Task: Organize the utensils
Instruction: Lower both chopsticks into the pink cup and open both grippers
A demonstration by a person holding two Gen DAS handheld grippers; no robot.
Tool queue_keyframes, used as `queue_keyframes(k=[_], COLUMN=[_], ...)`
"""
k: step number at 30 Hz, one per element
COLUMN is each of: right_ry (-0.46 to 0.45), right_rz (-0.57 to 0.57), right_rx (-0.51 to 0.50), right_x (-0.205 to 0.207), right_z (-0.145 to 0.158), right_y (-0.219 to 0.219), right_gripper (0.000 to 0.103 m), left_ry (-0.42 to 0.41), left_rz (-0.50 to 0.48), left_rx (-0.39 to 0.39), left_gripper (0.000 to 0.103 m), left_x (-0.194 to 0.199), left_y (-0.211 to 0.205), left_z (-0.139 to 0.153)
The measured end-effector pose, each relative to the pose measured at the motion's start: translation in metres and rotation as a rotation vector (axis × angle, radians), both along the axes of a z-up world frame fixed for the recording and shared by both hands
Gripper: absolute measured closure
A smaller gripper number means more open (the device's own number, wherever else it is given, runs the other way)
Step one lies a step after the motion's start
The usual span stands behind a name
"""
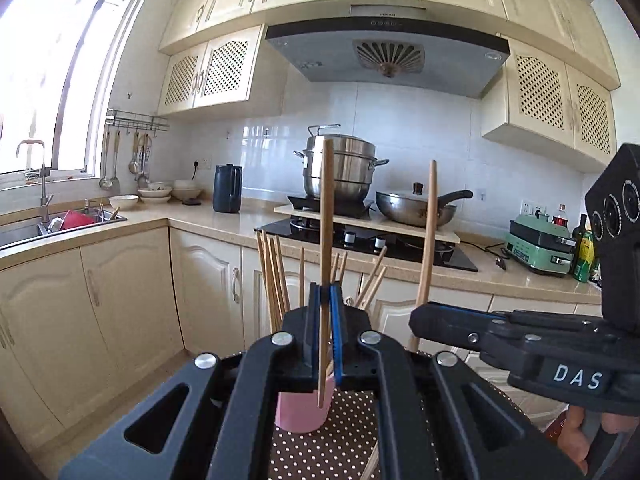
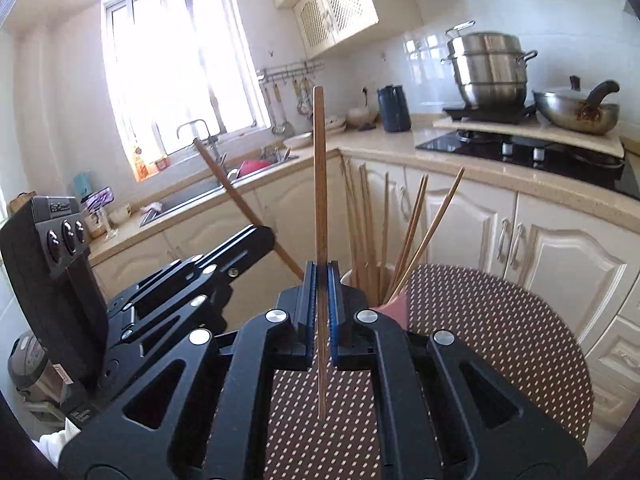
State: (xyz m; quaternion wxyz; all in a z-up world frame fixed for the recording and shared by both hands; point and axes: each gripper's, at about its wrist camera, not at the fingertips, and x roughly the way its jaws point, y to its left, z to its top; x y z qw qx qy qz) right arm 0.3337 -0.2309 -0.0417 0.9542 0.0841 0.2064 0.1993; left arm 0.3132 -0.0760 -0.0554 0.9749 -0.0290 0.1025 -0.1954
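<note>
Kitchen cabinets in cream wrap the room beyond both pairs of fingers, with a stove point(image 1: 372, 240) carrying a steel steamer pot point(image 1: 340, 168) and a wok point(image 1: 416, 208) far ahead of them. A round worktop point(image 2: 500, 340) with a brown dotted cover lies below and just ahead of the fingers.

On it stands a pink cup point(image 1: 304, 408), directly under and ahead of the left gripper point(image 1: 325, 292), and just right of the right gripper point(image 2: 321, 276) in that gripper's own view. A bundle of chopsticks point(image 1: 276, 280) stands upright in the cup, fanning outward at the top.

The left gripper's fingers are closed on a single wooden chopstick point(image 1: 326, 216), held upright, its lower tip hanging beside the cup's rim and its upper end reaching well above the fingers. The right gripper's fingers are likewise closed on a second chopstick point(image 2: 319, 184), also upright, its lower tip hanging clear above the dotted cover. The two grippers sit near each other, side by side, each visible in the other's view. Part of a person's hand point(image 1: 580, 440) shows under the right gripper.
</note>
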Motion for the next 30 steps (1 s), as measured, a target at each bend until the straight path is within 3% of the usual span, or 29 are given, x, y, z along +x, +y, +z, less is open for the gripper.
queue_keyframes(k=[15, 30], right_ry=[-0.170, -0.215], right_rz=[-0.098, -0.148], right_rx=[0.020, 0.022], right_x=[0.038, 0.061], right_z=[0.025, 0.011], right_y=[-0.012, -0.013], right_gripper=[0.097, 0.097], left_ry=[-0.084, 0.009], left_rz=[0.053, 0.090], left_rx=[-0.051, 0.004], left_gripper=[0.098, 0.098], left_x=[0.049, 0.087], left_y=[-0.003, -0.010], left_z=[0.019, -0.022])
